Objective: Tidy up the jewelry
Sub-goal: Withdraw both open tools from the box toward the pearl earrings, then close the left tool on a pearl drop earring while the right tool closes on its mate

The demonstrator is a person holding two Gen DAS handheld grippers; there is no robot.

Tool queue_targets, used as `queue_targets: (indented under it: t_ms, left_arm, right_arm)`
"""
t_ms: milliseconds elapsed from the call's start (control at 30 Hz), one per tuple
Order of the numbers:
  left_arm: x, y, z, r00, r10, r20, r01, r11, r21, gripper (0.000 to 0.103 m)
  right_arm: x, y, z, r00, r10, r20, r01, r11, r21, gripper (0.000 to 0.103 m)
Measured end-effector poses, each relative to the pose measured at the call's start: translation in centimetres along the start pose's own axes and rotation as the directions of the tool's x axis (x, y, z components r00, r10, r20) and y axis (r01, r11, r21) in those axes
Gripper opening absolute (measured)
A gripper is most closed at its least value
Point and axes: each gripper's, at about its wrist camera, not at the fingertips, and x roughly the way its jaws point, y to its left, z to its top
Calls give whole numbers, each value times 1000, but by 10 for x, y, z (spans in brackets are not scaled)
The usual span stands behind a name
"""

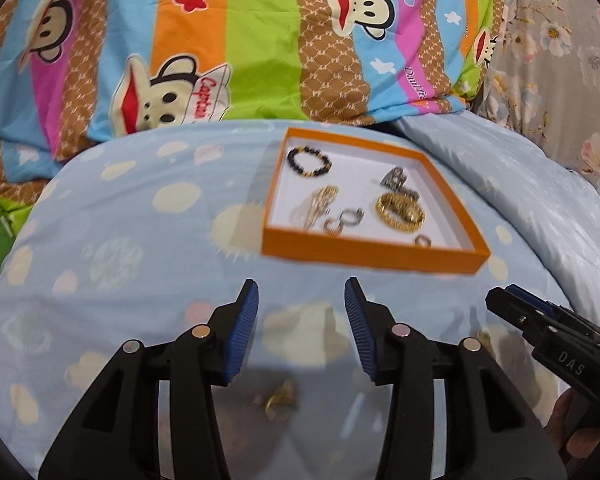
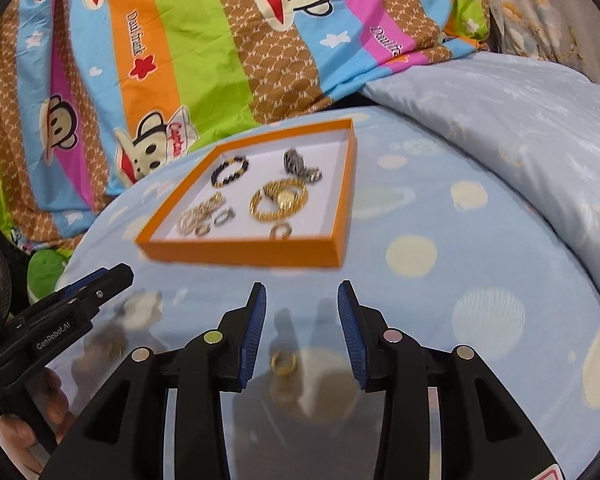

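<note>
An orange tray (image 1: 374, 255) (image 2: 240, 255) with a white floor sits on the blue spotted bedding. In it lie a black bead bracelet (image 1: 309, 161) (image 2: 229, 171), a gold watch (image 1: 400, 207) (image 2: 280, 199), a gold chain (image 1: 317, 205) (image 2: 200, 213), a silver piece (image 1: 398, 181) (image 2: 300, 166) and small rings (image 1: 344, 220) (image 2: 281, 231). My left gripper (image 1: 301, 296) is open and empty, short of the tray. My right gripper (image 2: 302, 296) is open and empty too. A blurred gold piece (image 1: 278, 398) lies low between the left fingers. A gold ring-like piece (image 2: 284, 362) lies between the right fingers.
A bright striped monkey-print quilt (image 1: 228, 40) is bunched behind the tray. A pale blue pillow (image 2: 520, 120) rises at the right. The right gripper shows at the left view's right edge (image 1: 540, 324); the left gripper shows at the right view's left edge (image 2: 72, 308).
</note>
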Motion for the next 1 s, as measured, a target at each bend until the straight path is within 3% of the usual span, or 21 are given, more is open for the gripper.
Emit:
queue_targets:
  t_ms: [300, 600, 800, 933, 1000]
  left_arm:
    - [-18, 16, -32, 998, -2, -65, 0, 1000, -32, 44]
    - [-10, 16, -37, 993, 11, -122, -16, 999, -33, 45]
    - [-9, 10, -37, 992, 25, -126, -25, 1000, 1, 43]
    - [-8, 8, -38, 992, 14, -128, -12, 1000, 13, 29]
    - [-8, 8, -38, 992, 3, -129, -1, 1000, 16, 20]
  right_arm:
    - [6, 12, -14, 996, -53, -75, 49, 997, -53, 38]
    - [12, 26, -16, 986, -146, -85, 134, 982, -132, 38]
    - [10, 23, -16, 985, -150, -82, 139, 983, -121, 29]
    - [10, 23, -16, 985, -150, -80, 140, 983, -119, 16]
    - [10, 22, -16, 986, -148, -80, 138, 984, -117, 14]
